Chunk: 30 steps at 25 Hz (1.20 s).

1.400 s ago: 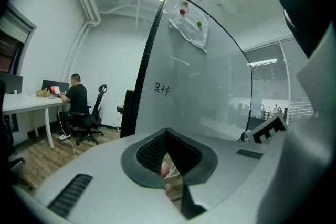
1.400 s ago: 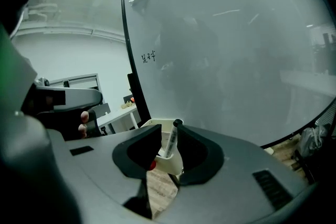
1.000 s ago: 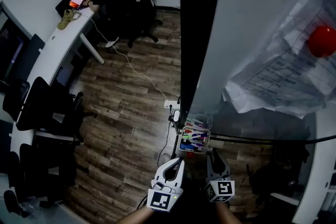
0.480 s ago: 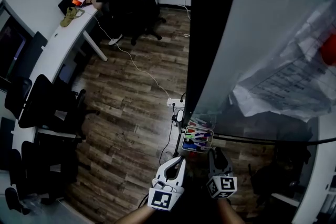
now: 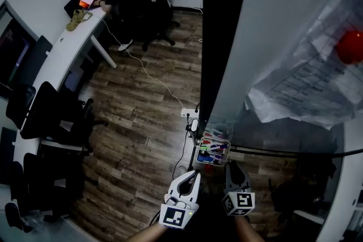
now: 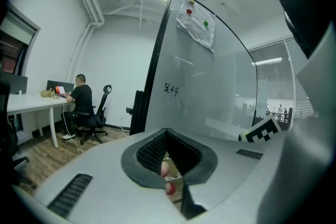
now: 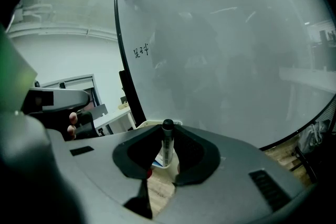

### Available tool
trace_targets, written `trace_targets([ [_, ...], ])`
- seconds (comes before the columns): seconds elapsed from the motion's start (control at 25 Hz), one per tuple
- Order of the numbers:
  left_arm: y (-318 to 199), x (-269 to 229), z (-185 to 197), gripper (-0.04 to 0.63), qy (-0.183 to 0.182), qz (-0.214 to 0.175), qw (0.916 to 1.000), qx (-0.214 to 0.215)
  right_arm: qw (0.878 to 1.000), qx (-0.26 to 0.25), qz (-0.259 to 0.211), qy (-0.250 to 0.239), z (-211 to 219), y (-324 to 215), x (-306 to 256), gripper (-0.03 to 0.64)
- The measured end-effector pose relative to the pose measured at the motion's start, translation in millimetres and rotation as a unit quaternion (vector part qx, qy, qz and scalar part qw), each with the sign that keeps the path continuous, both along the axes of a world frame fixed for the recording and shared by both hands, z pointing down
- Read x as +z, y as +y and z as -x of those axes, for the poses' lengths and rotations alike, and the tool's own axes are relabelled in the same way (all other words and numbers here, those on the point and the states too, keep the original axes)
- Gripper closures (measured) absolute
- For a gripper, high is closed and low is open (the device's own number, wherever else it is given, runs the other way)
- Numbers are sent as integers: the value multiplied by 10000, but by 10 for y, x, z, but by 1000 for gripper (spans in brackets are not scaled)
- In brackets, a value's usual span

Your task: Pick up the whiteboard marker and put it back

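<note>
down at the lower left corner of the big pale whiteboard, the small clear box of coloured markers sits right ahead of both tongs. the right tongs have just been closing around the black-capped, white-barrelled whiteboard marker, which stands upright in that box, but gaps show either side, so no bite. this looks like the pick-up step. next comes a squeeze onto the barrel, then a straight lift clear of the rim. the left tongs hang narrowly parted and empty. the marker's foot is hidden, and from the head view it's lost among the others.
</note>
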<state>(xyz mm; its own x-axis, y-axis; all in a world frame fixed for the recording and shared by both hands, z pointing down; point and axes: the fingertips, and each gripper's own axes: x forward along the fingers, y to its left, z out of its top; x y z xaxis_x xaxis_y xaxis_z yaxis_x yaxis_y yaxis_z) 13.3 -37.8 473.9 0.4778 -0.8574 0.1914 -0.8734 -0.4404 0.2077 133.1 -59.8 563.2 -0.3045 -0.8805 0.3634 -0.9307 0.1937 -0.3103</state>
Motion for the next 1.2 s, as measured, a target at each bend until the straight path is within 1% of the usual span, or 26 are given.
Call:
trace_targets([
  [0.4,76,-52,4,588,-18,-61,10000,-4,9997,-83,-220,13,15,50,-141,538],
  [0.8,129,-164,-12,588,-19,-244,9997,21,9988,-147,-463,90,25,89,-319,538],
  [1.2,178,-269,-10,588,11,-377,9993,76,9969,-90,-774,147,-2,186,-565,540],
])
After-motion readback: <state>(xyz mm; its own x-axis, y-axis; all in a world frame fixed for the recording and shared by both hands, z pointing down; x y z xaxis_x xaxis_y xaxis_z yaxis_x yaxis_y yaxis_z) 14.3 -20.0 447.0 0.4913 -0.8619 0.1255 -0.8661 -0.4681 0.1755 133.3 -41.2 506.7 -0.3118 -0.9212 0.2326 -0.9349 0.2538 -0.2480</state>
